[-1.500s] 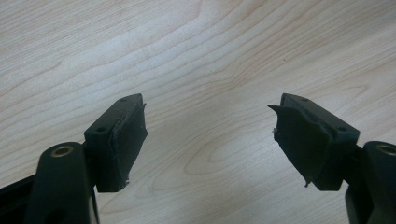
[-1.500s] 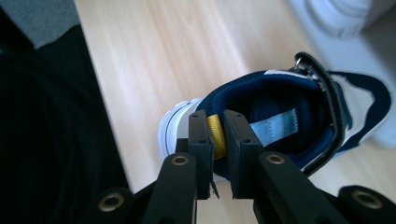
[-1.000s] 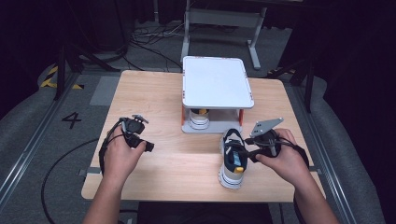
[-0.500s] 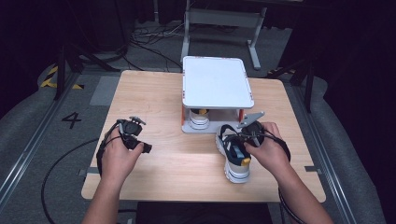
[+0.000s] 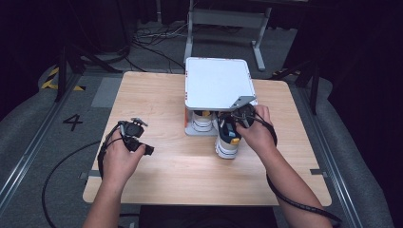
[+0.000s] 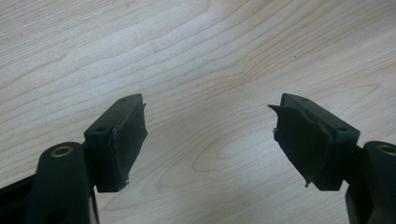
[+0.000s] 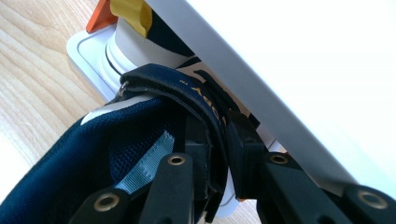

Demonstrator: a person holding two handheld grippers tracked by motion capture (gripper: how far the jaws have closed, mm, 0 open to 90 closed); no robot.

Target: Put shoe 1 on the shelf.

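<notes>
Right gripper view puts the navy sneaker (image 7: 93, 154) directly in front of me: my right gripper (image 7: 217, 158) has its 2 black jaws pinched on the shoe's dark collar and tongue strap, so close together that just that fabric sits between the pads. Those jaws have just been closing, and the collar is what they closed on. Above the shoe slants the white shelf top (image 7: 303, 70), with the shoe's opening tucked just beneath its edge. Behind it I can see a second sneaker (image 7: 135, 32), white-soled with a yellow patch, standing on the rack's lower tray beside an orange corner piece.

From the high view, the navy sneaker (image 5: 228, 140) stands on its white sole on the wooden table (image 5: 157, 95), touching the front edge of the small white shoe rack (image 5: 217, 85), toe toward me. My right gripper (image 5: 240, 116) holds it at the heel end, right under the rack's front right corner. The other sneaker (image 5: 202, 121) sits inside the rack, just to its left.

My left gripper (image 5: 135, 137) rests well apart on the table's left side. In the left gripper view its jaws stand wide, with bare wood grain (image 6: 210, 70) between them and nothing held.
</notes>
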